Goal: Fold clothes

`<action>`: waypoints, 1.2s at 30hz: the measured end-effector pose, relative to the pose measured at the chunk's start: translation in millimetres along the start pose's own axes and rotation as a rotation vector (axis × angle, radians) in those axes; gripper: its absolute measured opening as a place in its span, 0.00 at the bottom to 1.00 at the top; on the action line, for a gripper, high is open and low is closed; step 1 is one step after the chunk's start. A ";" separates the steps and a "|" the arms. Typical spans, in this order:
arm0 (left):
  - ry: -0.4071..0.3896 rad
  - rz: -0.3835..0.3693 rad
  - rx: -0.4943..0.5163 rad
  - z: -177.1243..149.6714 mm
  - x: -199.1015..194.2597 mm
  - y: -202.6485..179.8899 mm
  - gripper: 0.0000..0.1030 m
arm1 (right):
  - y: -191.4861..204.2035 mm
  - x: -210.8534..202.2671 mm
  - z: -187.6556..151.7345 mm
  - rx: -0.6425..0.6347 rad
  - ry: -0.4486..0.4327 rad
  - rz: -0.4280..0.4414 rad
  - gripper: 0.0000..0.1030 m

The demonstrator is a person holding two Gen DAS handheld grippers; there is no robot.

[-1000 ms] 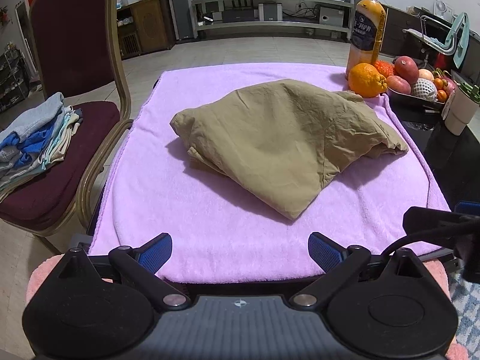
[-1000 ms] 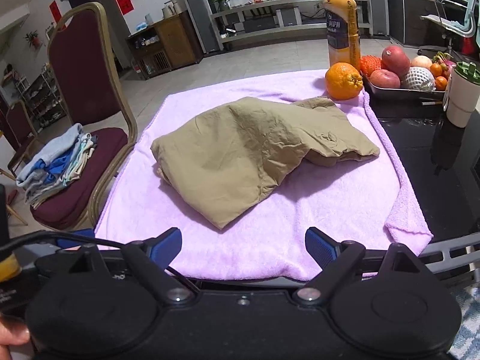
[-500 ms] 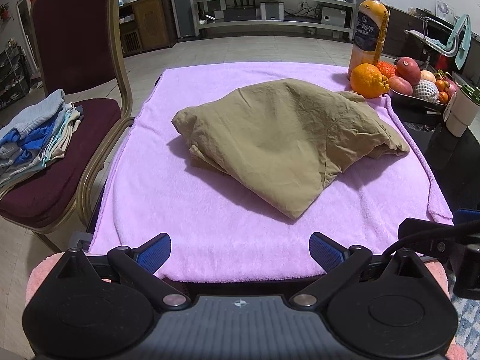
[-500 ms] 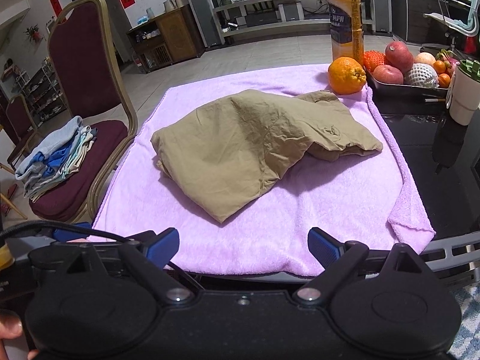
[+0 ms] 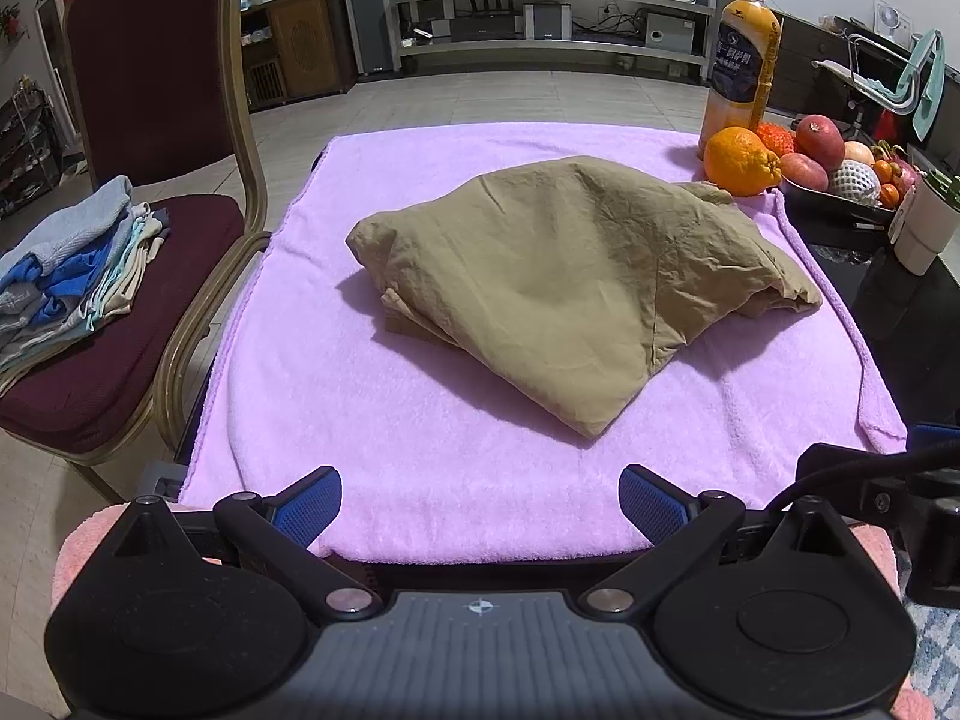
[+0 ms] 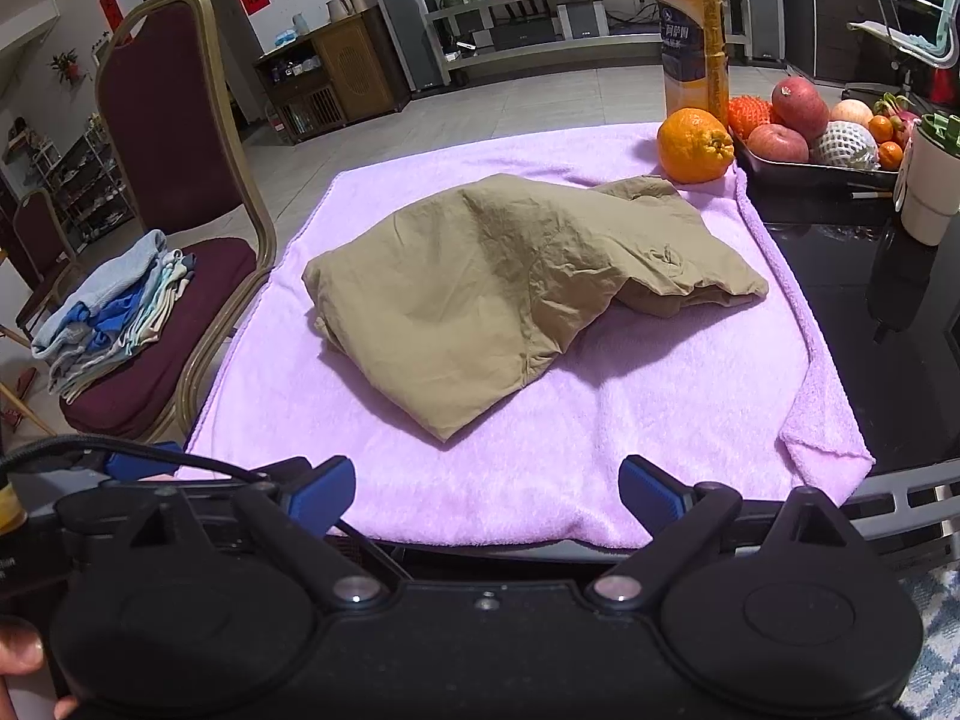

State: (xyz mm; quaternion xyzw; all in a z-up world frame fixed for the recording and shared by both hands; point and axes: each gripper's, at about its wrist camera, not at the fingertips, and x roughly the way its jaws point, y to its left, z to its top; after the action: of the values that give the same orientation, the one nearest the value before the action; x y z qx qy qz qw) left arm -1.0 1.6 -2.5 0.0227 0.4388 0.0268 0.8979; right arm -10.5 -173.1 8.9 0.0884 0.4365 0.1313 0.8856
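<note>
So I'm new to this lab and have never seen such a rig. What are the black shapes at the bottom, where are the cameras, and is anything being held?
No robot here: a person holds a hand gripper in each hand, each with a wide-angle camera looking along its two blue-tipped fingers. One picture comes from the left gripper, the other from the right gripper. Both are open and hold nothing. Ahead lies a rumpled tan garment on a purple towel covering the table. Behind it stand an orange, a juice bottle and a fruit tray. A chair to the left carries folded clothes.
</note>
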 end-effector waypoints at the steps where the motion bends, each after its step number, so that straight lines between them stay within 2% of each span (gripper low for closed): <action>1: 0.000 0.000 0.000 -0.1 0.0 0.2 0.98 | 0.1 0.3 -0.2 0.000 0.001 0.000 0.92; 36: 0.002 0.025 -0.004 0.0 2.3 0.9 0.98 | -3.8 3.6 0.2 0.007 0.006 0.009 0.95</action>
State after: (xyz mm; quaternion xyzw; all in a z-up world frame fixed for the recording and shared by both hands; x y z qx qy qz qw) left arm 0.4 2.6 -4.2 0.0266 0.4391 0.0388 0.8972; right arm -7.6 -175.6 5.4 0.0930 0.4391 0.1340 0.8835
